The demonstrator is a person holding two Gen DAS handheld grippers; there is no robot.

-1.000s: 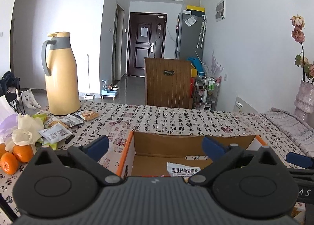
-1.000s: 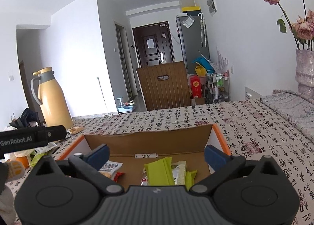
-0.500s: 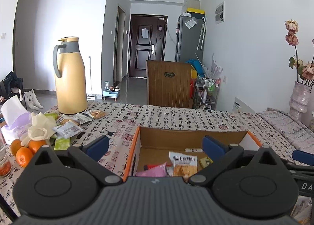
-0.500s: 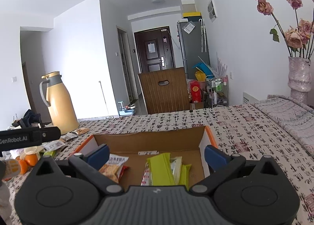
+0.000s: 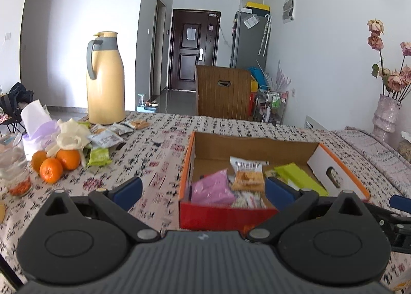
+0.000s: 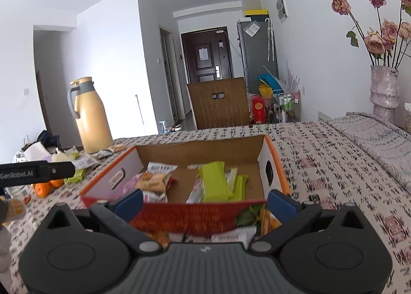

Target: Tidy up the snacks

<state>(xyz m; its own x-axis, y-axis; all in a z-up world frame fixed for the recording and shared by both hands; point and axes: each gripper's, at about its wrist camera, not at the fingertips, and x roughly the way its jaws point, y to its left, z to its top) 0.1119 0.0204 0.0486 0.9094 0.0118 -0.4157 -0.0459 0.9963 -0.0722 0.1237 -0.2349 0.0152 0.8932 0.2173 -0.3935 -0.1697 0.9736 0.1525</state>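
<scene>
An open cardboard box [image 5: 254,145] with orange rims and a red front sits on the patterned tablecloth; it also shows in the right wrist view [image 6: 205,149]. Inside lie a pink packet [image 5: 210,187], a cracker packet [image 5: 248,174] and green packets [image 6: 214,182]. More snack packets [image 5: 106,137] lie loose by the yellow thermos [image 5: 105,78]. My left gripper [image 5: 203,192] is open and empty, near the box's front left corner. My right gripper [image 6: 205,201] is open and empty, just before the box's front wall.
Three oranges [image 5: 55,163], a tissue pack [image 5: 36,127] and a glass jar [image 5: 12,165] stand at the left. A vase of dried roses [image 6: 384,88] stands at the far right. A wooden chair [image 5: 222,95] is behind the table.
Both grippers have pulled back and risen from the box; its red front wall and more of its contents now show. Both stay open and empty.
</scene>
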